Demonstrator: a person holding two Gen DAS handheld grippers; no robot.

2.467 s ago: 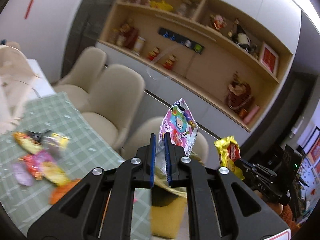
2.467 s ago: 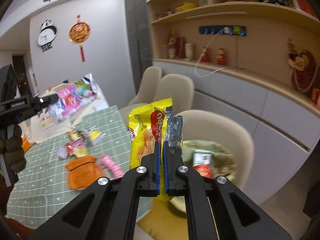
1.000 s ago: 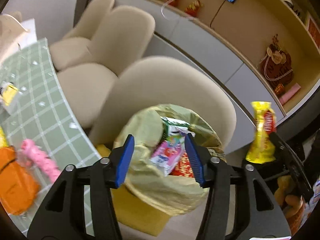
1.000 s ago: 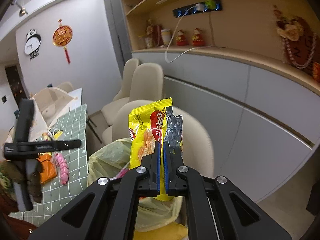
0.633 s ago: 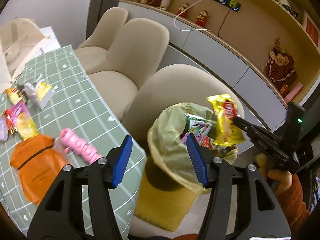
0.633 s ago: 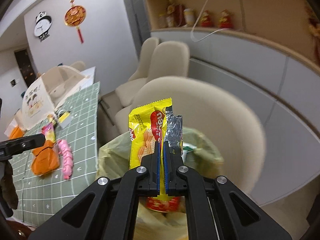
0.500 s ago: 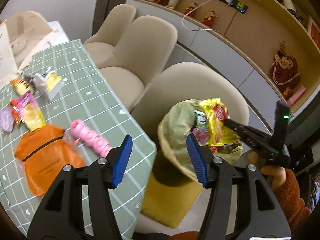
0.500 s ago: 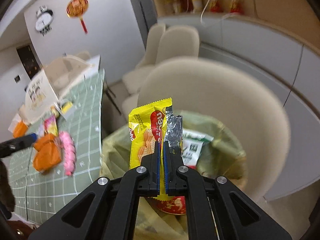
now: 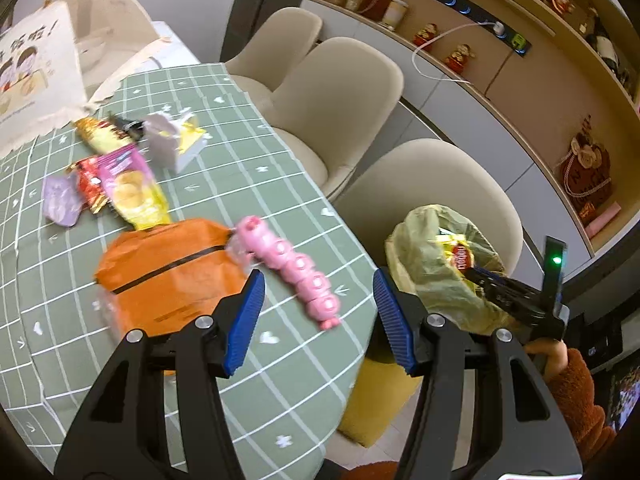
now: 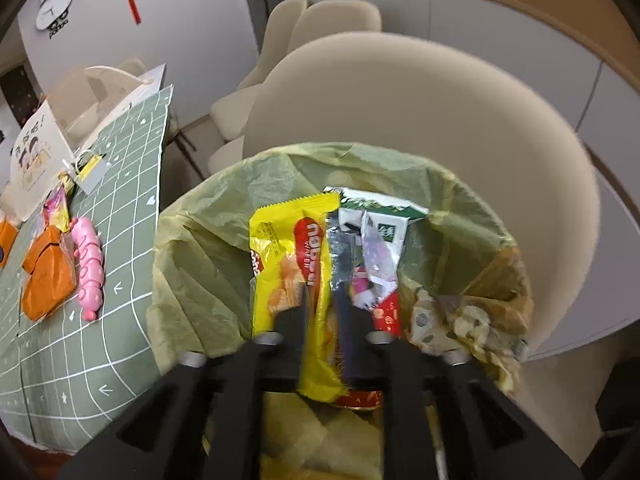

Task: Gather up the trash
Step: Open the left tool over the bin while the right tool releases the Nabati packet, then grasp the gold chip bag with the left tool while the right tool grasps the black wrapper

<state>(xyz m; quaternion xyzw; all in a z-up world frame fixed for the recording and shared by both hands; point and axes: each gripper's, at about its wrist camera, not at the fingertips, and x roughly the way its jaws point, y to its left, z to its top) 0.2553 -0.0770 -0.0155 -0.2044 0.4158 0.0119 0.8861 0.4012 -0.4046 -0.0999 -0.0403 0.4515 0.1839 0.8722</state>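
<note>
My right gripper [image 10: 322, 300] hangs over the mouth of the bin lined with a yellow-green bag [image 10: 200, 240]. Its jaws are opening, and the yellow wafer wrapper [image 10: 280, 248] stands loose between them above other wrappers in the bag. In the left wrist view the same right gripper [image 9: 476, 272] and wrapper [image 9: 460, 254] sit at the bin [image 9: 420, 248]. My left gripper [image 9: 317, 284] is open and empty above the table edge, over a pink segmented pack [image 9: 296, 268] and beside an orange packet [image 9: 168, 268]. A yellow-pink snack bag [image 9: 132, 188] lies farther back.
The table wears a green checked cloth [image 9: 240, 152], with a purple wrapper [image 9: 60, 200], a red wrapper [image 9: 90, 176] and a white-and-yellow packet [image 9: 172, 140] on it. A canvas tote [image 9: 36, 72] stands at its far end. Beige chairs [image 9: 344, 88] line the table's right side, one right behind the bin.
My left gripper swung away from the bin to above the table, still open. My right gripper came down to the bin's mouth and its jaws parted around the yellow wrapper.
</note>
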